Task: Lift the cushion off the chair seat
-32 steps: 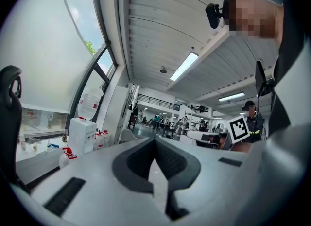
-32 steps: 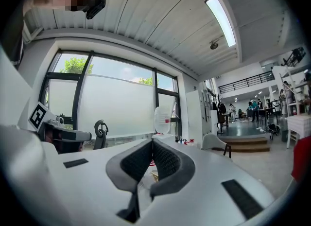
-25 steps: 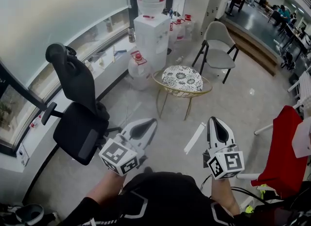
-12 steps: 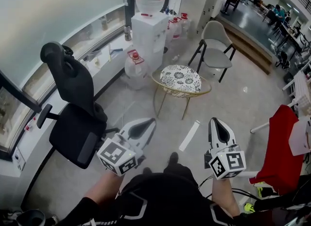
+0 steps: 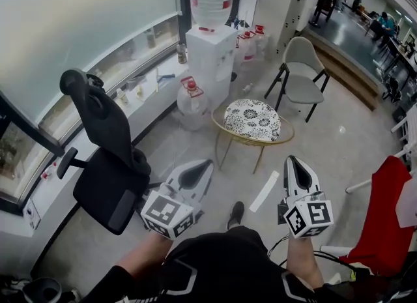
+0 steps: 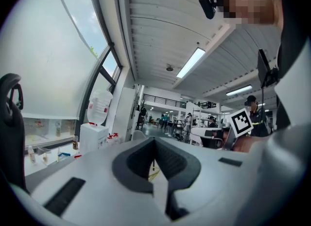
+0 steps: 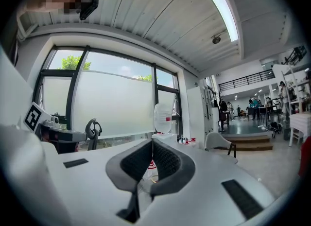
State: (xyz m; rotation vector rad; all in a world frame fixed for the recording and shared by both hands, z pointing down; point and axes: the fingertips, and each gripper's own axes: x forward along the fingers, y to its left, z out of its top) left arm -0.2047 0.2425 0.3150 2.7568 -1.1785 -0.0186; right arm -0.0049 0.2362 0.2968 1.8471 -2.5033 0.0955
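Head view puts the patterned cushion (image 5: 253,118) on the round seat of the gold wire chair (image 5: 254,142), far ahead and well apart from my left gripper (image 5: 203,167) and right gripper (image 5: 293,163), both level with jaws pressed together on nothing. I judge this the approach step: next I must close on the chair, spread both jaws, and pinch the cushion's opposite edges before raising it.
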